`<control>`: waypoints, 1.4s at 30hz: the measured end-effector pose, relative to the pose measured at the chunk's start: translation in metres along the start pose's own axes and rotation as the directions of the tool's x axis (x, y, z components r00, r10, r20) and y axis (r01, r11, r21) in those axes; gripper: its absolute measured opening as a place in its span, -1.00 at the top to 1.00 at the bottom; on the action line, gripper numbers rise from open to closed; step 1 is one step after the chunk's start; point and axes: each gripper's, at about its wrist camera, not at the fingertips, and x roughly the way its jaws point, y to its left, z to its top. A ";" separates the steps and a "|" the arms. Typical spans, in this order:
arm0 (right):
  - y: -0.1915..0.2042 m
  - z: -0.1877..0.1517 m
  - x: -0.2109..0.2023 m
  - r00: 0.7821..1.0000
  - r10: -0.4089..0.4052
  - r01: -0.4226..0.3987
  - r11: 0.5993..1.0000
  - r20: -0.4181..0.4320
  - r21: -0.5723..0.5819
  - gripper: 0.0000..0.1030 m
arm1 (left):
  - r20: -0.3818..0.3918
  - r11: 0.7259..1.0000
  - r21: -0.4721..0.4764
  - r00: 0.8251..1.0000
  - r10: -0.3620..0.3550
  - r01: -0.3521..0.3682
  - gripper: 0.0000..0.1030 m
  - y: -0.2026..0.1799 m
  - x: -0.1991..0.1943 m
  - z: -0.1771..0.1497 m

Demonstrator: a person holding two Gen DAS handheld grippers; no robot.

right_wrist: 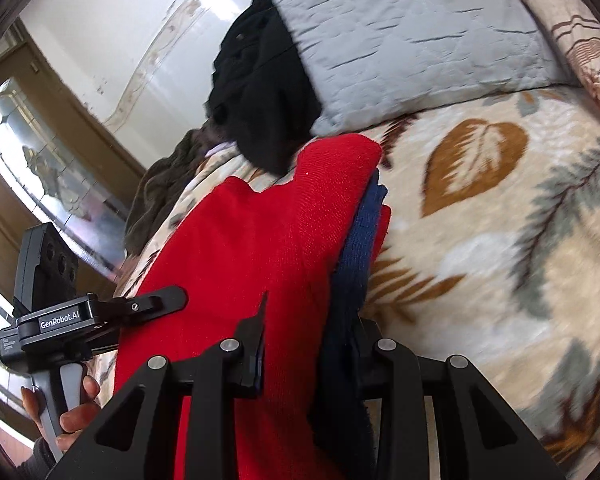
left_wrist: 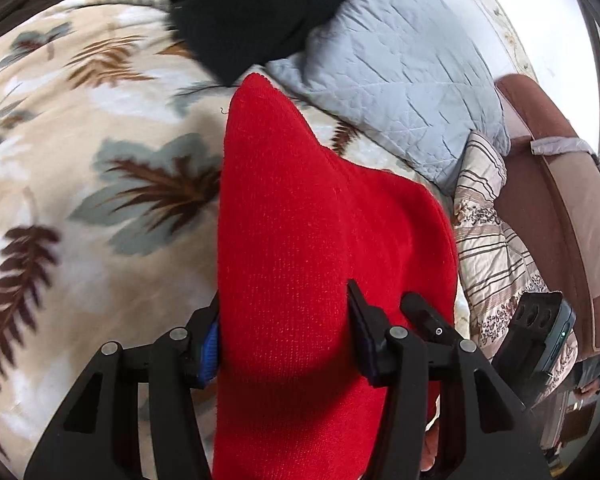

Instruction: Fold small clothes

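A red knit garment [left_wrist: 320, 240] with a navy band [right_wrist: 360, 240] along one edge is lifted over a leaf-patterned blanket [left_wrist: 80, 140]. My left gripper [left_wrist: 286, 332] is shut on its near edge; the cloth fills the gap between the fingers. My right gripper [right_wrist: 312, 336] is shut on the red and navy edge of the same garment [right_wrist: 252, 248]. The right gripper's finger [left_wrist: 424, 316] shows just right of my left one, and the left gripper [right_wrist: 100, 312] shows at the left of the right wrist view.
A black garment [left_wrist: 252, 12] lies at the far end of the blanket, by a grey quilted pillow [left_wrist: 400, 80]. A striped sheet [left_wrist: 488, 240] and a brown headboard or chair [left_wrist: 560, 208] are to the right. A dark brown cloth [right_wrist: 160, 192] lies near the wall.
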 end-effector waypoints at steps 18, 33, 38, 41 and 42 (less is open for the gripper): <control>-0.035 -0.043 0.040 0.998 0.065 -0.062 0.988 -0.011 0.139 0.06 | -0.022 0.998 -0.058 1.000 -0.008 0.007 -0.61 0.068 0.024 -0.028; 0.034 -0.002 0.018 0.991 -0.086 0.101 0.981 0.100 -0.164 0.66 | 0.160 0.960 0.171 0.968 0.194 -0.220 -0.59 0.024 -0.019 -0.006; 0.022 -0.003 0.048 0.977 -0.210 0.215 0.958 0.043 -0.189 0.89 | 0.086 0.938 0.166 0.952 0.294 -0.304 -0.60 0.036 0.023 0.005; 0.002 -0.006 0.057 0.972 -0.233 0.232 0.962 0.009 -0.145 0.95 | 0.040 0.970 0.088 0.973 0.226 -0.229 -0.63 0.054 0.033 0.004; 0.000 -0.006 0.057 0.973 -0.231 0.230 0.964 0.009 -0.135 0.96 | 0.032 0.975 0.071 0.977 0.211 -0.213 -0.64 0.057 0.035 0.004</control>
